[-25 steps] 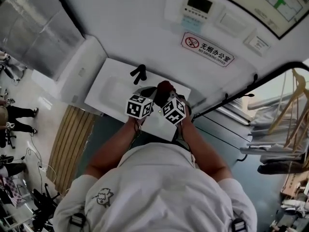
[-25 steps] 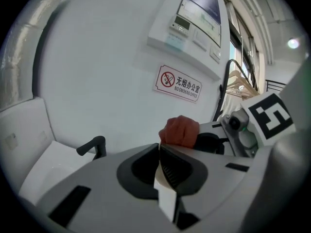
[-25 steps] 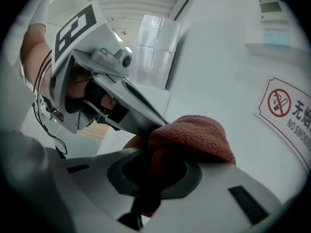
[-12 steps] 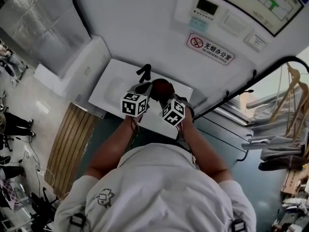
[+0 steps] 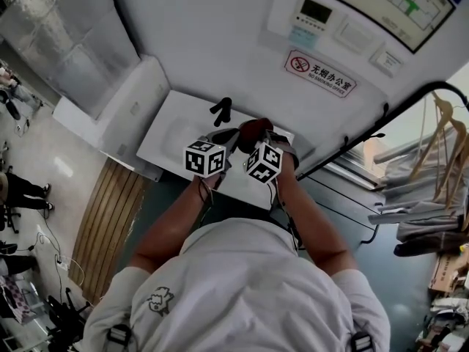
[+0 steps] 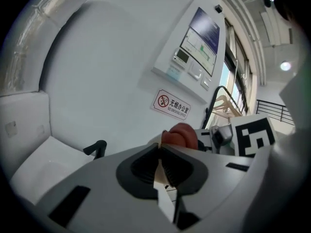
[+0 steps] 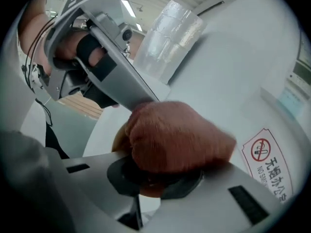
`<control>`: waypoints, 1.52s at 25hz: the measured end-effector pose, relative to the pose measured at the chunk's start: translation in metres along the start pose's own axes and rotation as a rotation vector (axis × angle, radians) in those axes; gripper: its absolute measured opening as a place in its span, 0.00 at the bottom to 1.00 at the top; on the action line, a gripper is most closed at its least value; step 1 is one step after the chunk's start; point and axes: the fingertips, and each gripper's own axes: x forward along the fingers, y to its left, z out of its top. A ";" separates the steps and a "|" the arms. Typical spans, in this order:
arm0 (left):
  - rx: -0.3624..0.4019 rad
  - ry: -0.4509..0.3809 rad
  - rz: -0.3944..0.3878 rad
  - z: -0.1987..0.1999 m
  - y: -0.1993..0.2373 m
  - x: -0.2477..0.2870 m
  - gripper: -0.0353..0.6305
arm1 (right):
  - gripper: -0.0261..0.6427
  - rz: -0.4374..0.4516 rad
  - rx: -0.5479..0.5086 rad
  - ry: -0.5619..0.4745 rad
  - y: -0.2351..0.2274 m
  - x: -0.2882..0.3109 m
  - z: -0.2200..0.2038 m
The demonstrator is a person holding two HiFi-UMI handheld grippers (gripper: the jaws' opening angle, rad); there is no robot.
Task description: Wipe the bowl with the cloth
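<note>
Person stands at a white worktop [image 5: 172, 127] set against the wall, both hands raised over its near edge.

Left claw [image 6: 160, 147]: jaws almost together, clamped on a thin pale edge that I take to be the rim of the bowl [image 6: 160, 178]. A rim grip leaves the inside of the bowl free and steadies it against the rubbing.

Right claw [image 7: 163, 171]: jaws clamped on the cloth [image 7: 180, 135], a red-brown wad bunched ahead of the pads. Bunching makes a firm, padded face for wiping, so no bare jaw meets the bowl.

The two claws are close together, the cloth lying against the bowl just past the left claw's tips. The bowl is held above the worktop, not resting on it, and most of it is hidden by the cloth and the claws.

Judgement: wiping is under way; how much is done cannot be told.

A black stand [image 5: 222, 111] sits near the wall, apart from the work
</note>
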 end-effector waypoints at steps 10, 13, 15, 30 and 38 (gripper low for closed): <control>0.029 -0.043 0.021 0.011 0.013 -0.011 0.08 | 0.11 0.115 -0.063 -0.088 0.037 -0.012 0.019; 0.034 -0.041 0.036 0.010 0.016 -0.012 0.08 | 0.11 0.092 -0.071 -0.051 0.031 -0.017 0.009; 0.035 -0.038 0.044 0.011 0.018 -0.013 0.08 | 0.11 0.062 -0.068 -0.017 0.021 -0.020 0.000; 0.030 -0.008 0.003 0.006 -0.006 0.000 0.08 | 0.11 0.008 -0.101 -0.071 0.012 -0.016 0.015; 0.025 -0.020 0.052 0.005 0.016 -0.006 0.08 | 0.11 0.198 -0.134 -0.145 0.051 -0.040 0.015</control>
